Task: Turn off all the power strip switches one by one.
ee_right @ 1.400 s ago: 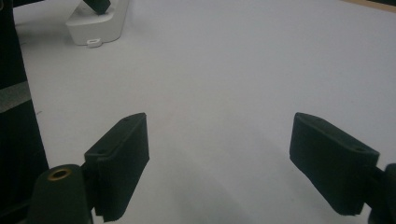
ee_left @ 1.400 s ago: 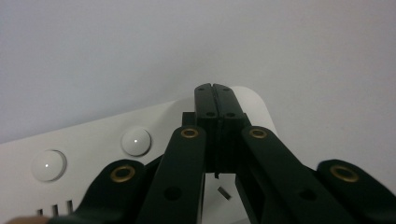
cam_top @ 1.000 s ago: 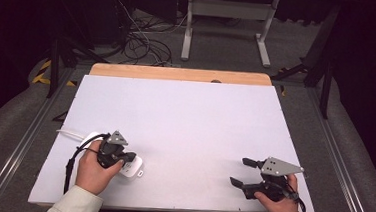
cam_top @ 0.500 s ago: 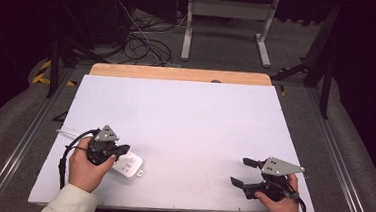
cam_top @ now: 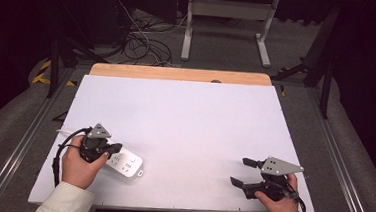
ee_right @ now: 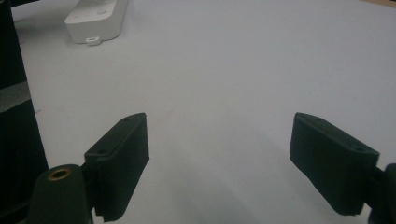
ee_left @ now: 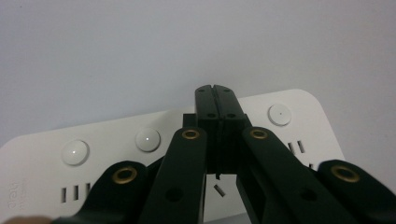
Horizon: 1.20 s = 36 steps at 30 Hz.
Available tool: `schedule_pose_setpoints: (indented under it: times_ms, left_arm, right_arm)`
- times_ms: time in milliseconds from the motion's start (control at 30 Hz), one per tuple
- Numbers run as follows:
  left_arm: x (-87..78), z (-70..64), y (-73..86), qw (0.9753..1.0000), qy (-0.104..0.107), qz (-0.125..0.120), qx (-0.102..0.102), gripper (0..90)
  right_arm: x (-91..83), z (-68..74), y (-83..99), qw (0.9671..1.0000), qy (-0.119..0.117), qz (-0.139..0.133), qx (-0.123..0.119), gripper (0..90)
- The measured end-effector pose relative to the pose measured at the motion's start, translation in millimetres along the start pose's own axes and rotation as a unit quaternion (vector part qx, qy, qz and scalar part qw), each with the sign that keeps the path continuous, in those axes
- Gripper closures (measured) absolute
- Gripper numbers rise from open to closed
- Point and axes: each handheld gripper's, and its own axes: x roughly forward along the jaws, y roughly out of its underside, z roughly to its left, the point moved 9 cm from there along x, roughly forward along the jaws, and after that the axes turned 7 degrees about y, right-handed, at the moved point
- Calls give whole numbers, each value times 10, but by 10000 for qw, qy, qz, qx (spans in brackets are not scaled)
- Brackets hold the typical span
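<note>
Left gripper (cam_top: 115, 147) sits over the near-left end of the white power strip (cam_top: 128, 164), which lies flat on the white table (cam_top: 190, 121) at about 8 o'clock from table centre, close to the near edge. In the left gripper view the two black jaws are pressed flat together with nothing between them, tips poised above the strip's top face (ee_left: 299, 121) between two round white buttons; whether the tips actually touch the plastic cannot be told. Right gripper (cam_top: 240, 172) rests at about 4 o'clock, well apart from the strip, jaws spread wide over bare table; in the right gripper view the strip's end (ee_right: 95, 18) lies far off at 11 o'clock. Judgement: the work in hand looks like pressing a switch on the strip with the closed tips. Risks noted: (1) tips stand between buttons rather than on one, so a downward push may land on plain housing and do nothing; (2) the strip is loose and unbraced, the right gripper being too distant to steady it, so an off-centre or slanted push could skate it toward the near edge or pivot it about its cord end; (3) the narrow closed tips on a smooth rounded button could slip off sideways; (4) the gripper's own cable (cam_top: 58, 153) loops just beside the strip and could drag on it if the hand swings.
</note>
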Motion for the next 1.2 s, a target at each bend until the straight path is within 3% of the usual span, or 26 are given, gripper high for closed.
schedule_pose_setpoints:
  times_ms: [400, 733, 800, 1200]
  left_arm:
    - [92, -25, 26, 9999, 66, 99, 1, 900]
    - [128, -15, 41, 9999, 1, 147, -34, 900]
    - [130, -2, 42, 9998, -93, 184, 29, 900]
    - [143, -11, 49, 9997, -122, 219, -8, 900]
  right_arm:
    - [0, 2, 2, 10000, -6, 0, -12, 203]
    - [-2, 5, 5, 10000, -13, 21, -28, 203]
    - [-2, 8, 2, 10000, -12, 16, -34, 203]
    - [-5, 13, 3, 10000, -26, 17, -40, 203]
